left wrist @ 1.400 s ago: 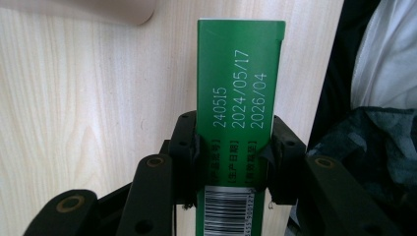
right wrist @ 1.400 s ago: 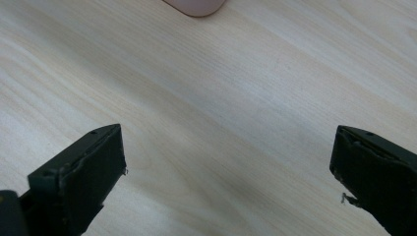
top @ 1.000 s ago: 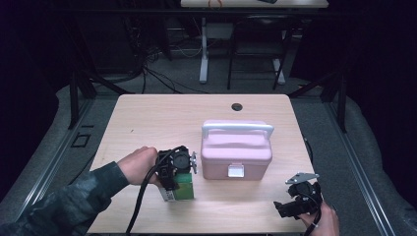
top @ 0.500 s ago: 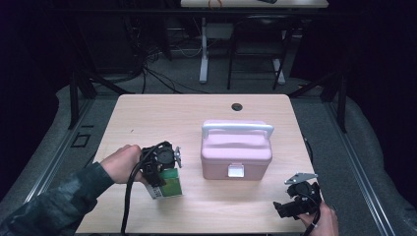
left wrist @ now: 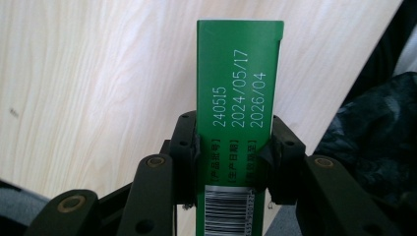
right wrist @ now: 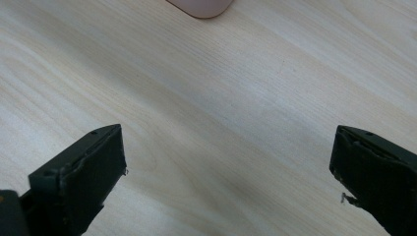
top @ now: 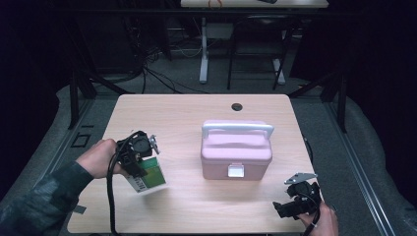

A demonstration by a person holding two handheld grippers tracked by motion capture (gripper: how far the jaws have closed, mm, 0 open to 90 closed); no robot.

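My left gripper (top: 140,164) is shut on a green and white carton (top: 148,175) and holds it tilted over the left part of the wooden table (top: 187,123). In the left gripper view the green carton (left wrist: 239,93) stands between the two jaws, with white printed dates and a barcode on it. A pink plastic box (top: 236,150) with a white handle and a white front latch sits shut at the table's middle right. My right gripper (top: 285,209) is open near the front right edge, its black fingers (right wrist: 83,177) wide apart over bare wood.
A small dark round hole (top: 237,106) lies near the table's far edge. A corner of the pink box (right wrist: 199,7) shows at the top of the right gripper view. Desk legs and cables stand on the dark floor beyond the table.
My left gripper has carried the carton leftward, away from the pink box, and tilted it. The right gripper has stayed in place and open.
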